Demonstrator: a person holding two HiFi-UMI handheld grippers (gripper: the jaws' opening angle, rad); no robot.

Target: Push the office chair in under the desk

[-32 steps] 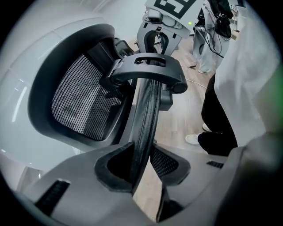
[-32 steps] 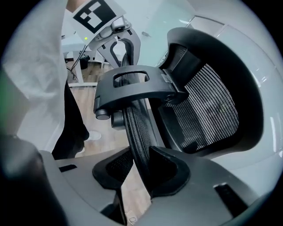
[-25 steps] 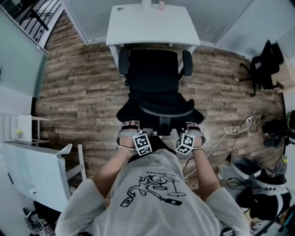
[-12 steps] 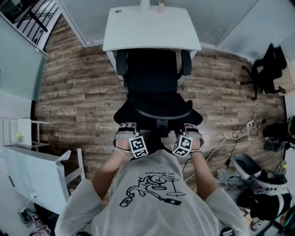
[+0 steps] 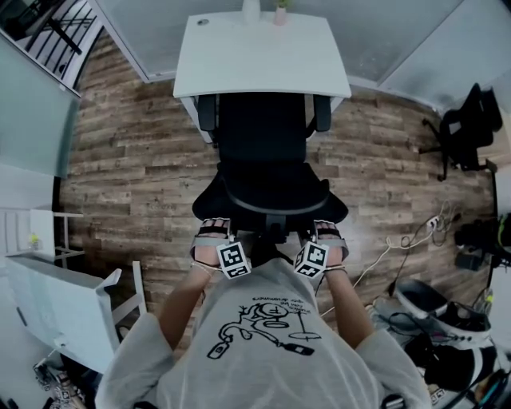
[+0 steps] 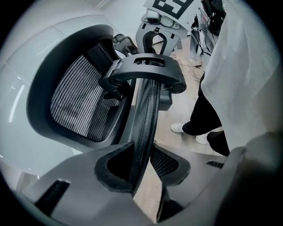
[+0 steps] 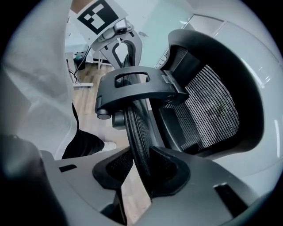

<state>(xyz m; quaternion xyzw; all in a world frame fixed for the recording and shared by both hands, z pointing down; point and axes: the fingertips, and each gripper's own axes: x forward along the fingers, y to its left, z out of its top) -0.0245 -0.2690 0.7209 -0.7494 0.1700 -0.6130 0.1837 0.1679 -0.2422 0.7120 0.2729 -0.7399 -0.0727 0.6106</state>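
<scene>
The black office chair (image 5: 267, 160) faces the white desk (image 5: 259, 56), with the front of its seat and its armrests at the desk's near edge. My left gripper (image 5: 212, 232) is at the left side of the backrest top and my right gripper (image 5: 328, 232) at the right side. In the left gripper view the backrest's curved mesh rim (image 6: 146, 119) runs between the jaws of the left gripper (image 6: 143, 173), pressed by the pads. In the right gripper view that rim (image 7: 137, 128) is clamped in the right gripper (image 7: 142, 176).
Two small items (image 5: 263, 9) stand at the desk's far edge. A second black chair (image 5: 467, 128) stands far right. Cables (image 5: 399, 240) and bags (image 5: 447, 319) lie on the wood floor at the right. A white cabinet (image 5: 56, 303) is at the lower left.
The chair has rolled forward toward the desk, so its armrests now reach under the desk edge. Both grippers have moved forward with the backrest, grip unchanged.
</scene>
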